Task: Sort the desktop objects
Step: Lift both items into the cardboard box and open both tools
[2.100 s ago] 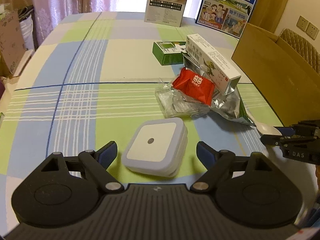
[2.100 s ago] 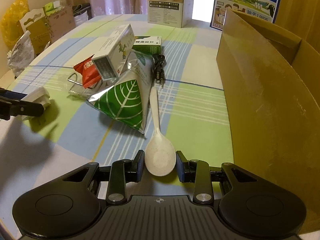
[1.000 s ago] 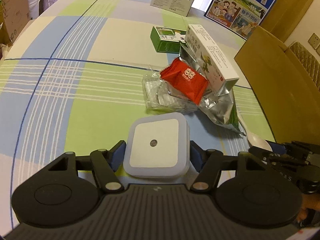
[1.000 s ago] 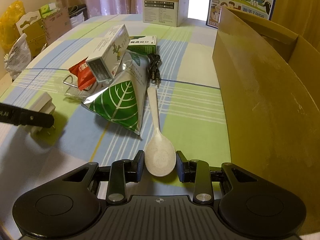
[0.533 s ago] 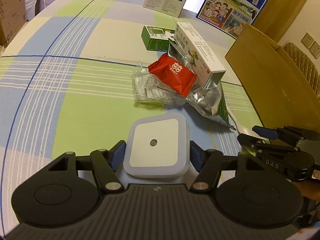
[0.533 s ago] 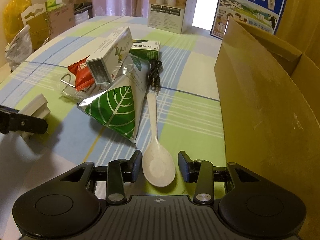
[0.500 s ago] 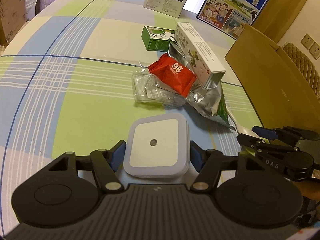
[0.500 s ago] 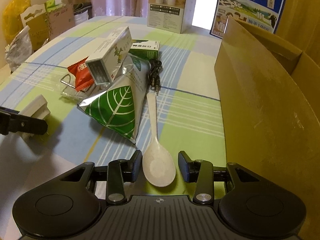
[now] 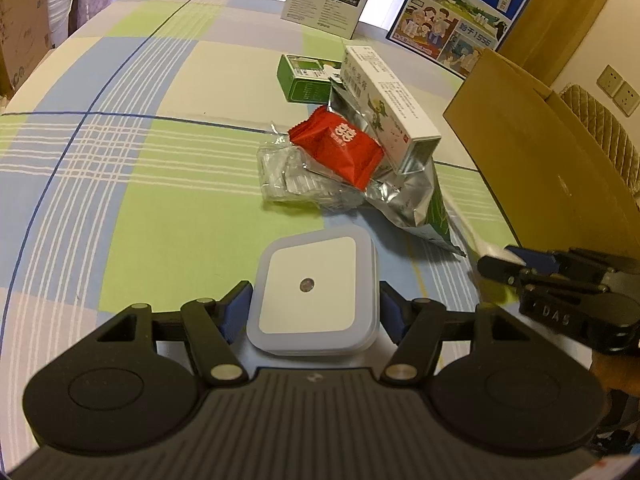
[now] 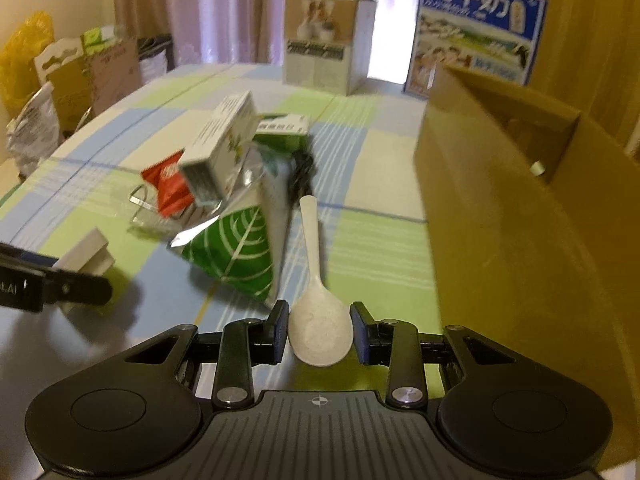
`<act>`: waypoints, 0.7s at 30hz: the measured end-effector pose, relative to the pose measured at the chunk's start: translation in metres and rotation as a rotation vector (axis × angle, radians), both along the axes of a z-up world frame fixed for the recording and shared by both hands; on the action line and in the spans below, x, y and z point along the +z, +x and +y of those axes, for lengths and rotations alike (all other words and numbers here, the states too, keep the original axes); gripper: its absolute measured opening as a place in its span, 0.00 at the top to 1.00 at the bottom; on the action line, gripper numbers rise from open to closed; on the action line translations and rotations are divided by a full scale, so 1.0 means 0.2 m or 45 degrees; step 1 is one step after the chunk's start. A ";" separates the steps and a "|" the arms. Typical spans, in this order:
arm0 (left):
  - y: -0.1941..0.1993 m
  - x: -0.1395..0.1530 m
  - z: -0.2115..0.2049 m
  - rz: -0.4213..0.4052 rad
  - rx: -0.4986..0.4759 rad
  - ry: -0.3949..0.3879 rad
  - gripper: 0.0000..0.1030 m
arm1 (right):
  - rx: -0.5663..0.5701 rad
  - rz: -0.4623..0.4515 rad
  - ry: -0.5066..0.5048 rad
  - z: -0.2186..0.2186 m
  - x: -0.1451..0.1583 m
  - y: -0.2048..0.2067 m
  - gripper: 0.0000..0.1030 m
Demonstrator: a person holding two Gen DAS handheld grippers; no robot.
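My left gripper (image 9: 314, 312) is shut on a square white night light (image 9: 314, 294), held just above the checked tablecloth; the light also shows in the right wrist view (image 10: 86, 258). My right gripper (image 10: 320, 334) is shut on the bowl of a white plastic spoon (image 10: 316, 300), lifted, handle pointing away. A pile lies ahead: red snack packet (image 9: 340, 146), long white medicine box (image 9: 388, 100), green box (image 9: 306, 78), silver-green leaf pouch (image 10: 240, 252), clear plastic bag (image 9: 288, 176), black cable (image 10: 300, 176).
An open brown cardboard box (image 10: 520, 216) stands on the right, close to my right gripper. A product box (image 10: 326, 42) and a blue milk carton box (image 10: 476, 32) stand at the far table edge. Bags and cartons (image 10: 48, 92) sit off the left side.
My left gripper closed on the night light and lifted it. My right gripper has raised the spoon off the cloth and tilted up; its view is motion blurred.
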State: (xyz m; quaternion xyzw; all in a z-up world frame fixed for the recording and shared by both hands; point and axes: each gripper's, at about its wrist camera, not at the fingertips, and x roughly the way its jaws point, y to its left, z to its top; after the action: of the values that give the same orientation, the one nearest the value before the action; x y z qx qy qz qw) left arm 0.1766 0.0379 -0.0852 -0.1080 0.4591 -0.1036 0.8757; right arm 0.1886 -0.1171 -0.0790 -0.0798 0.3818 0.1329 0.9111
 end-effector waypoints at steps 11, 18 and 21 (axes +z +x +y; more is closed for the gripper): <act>-0.08 0.14 -0.08 -0.084 -0.012 0.012 0.40 | -0.014 -0.161 0.067 -0.04 0.19 -0.14 0.71; -0.15 0.31 -0.17 -0.157 -0.040 0.003 0.40 | -0.077 -0.235 0.124 -0.13 0.41 -0.24 0.71; -0.18 0.39 -0.24 -0.188 -0.072 0.001 0.40 | -0.120 -0.260 0.151 -0.20 0.49 -0.28 0.71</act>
State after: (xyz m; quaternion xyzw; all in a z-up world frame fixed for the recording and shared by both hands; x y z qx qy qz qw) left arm 0.1398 -0.0106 -0.0072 -0.0866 0.3961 -0.1357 0.9040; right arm 0.1332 -0.1575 0.0199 -0.0210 0.2817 0.1035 0.9537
